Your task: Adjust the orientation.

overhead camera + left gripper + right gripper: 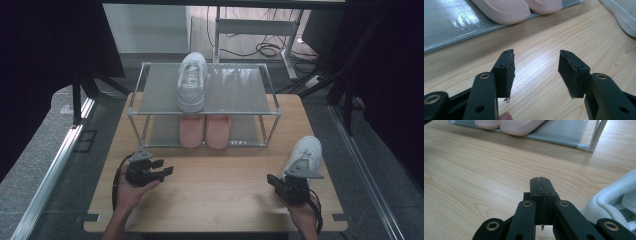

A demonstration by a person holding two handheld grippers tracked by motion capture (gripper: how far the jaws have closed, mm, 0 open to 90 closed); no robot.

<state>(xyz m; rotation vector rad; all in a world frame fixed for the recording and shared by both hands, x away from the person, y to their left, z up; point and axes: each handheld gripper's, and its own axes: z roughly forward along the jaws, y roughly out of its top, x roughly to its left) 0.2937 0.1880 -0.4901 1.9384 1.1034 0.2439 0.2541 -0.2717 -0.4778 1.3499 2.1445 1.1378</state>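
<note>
two grippers low over the table, one white shoe beside the right one

the left gripper (162, 169) sits at the near left of the wooden table (215, 195), held in the person's left hand (127, 192). its jaws are spread wide with nothing between them, just bare wood grain showing in the gap in the left gripper view.

the right gripper (272, 181) is at the near right, its jaws pressed flat together on nothing. just beside it, on the right, a white sneaker (304, 155) rests on the table with its toe pointing away from the person; in the right gripper view its padded collar (614, 202) lies to the right of the jaws, not between them.

farther off, in the middle of the table, stands a two-level metal shoe rack (235, 92). a second white sneaker (192, 82) sits on its upper shelf, and a pair of pink slippers (205, 131) lies on the lower shelf, toes toward the person.
</note>
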